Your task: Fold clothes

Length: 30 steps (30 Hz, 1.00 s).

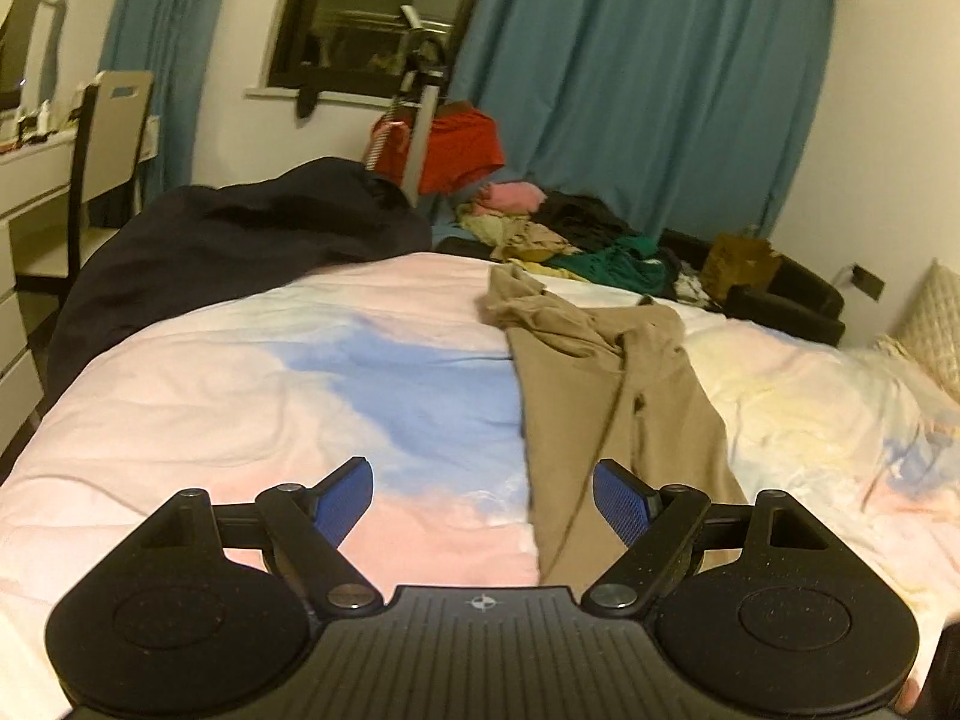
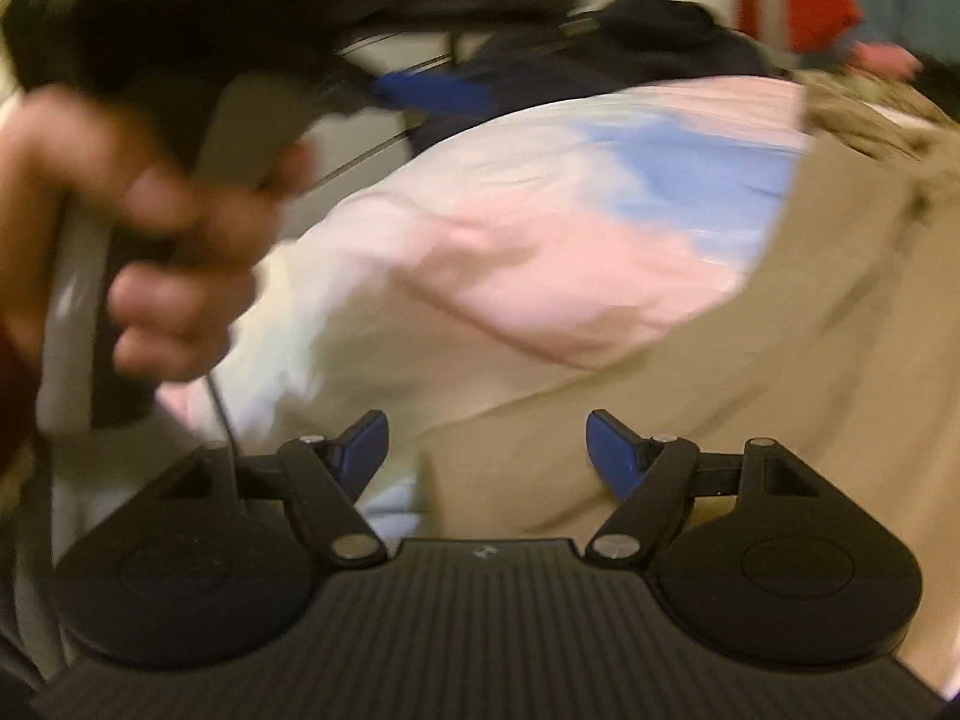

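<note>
1. Left claw (image 1: 483, 495) is wide open and empty; so is the right claw (image 2: 486, 450), over the cloth.
2. Tan trousers (image 1: 624, 396) lie on the bed (image 1: 180, 396), long axis running away from both claws, slightly right of the left one.
3. Bare bed on the left gives room for folding.

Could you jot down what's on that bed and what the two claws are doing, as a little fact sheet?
Surface: bed with pastel pink, blue and white duvet
Garment being worked on: tan trousers, laid lengthwise, top end bunched
Waiting: mixed clothes pile at far edge; dark garment far left
Left claw: open, empty, over the trousers' edge
Right claw: open, empty, over tan cloth
View quality: right view blurred
</note>
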{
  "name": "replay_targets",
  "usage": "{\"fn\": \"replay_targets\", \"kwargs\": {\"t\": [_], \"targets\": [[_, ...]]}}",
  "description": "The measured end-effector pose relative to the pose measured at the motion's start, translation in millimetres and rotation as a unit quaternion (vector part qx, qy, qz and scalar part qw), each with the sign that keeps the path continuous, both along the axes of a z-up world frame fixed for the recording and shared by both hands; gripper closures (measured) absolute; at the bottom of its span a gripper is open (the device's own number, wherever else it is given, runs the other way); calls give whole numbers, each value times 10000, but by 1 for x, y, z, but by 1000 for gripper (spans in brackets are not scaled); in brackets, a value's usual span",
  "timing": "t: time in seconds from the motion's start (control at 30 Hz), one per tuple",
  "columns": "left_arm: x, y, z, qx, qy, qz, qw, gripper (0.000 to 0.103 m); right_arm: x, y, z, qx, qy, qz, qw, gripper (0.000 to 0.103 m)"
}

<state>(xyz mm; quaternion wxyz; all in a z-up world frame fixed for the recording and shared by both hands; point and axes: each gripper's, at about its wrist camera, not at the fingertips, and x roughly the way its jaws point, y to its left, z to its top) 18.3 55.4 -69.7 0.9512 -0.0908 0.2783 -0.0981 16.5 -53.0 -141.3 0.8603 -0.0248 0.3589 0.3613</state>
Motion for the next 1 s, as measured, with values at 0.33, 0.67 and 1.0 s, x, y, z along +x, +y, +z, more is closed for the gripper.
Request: {"fn": "replay_targets", "kwargs": {"t": [0.33,0.67,1.0], "targets": [[6,11,-2,-211,103,139,9996,21,-3,13,-16,-477,287,-22,9984,91],[-5,-6,-3,-167,113,-191,9996,21,-55,-72,42,-67,-4,-1318,9913,94],[-8,-43,-33,-127,788,-922,9925,21,-77,-133,34,-242,860,-2061,9744,93]]}}
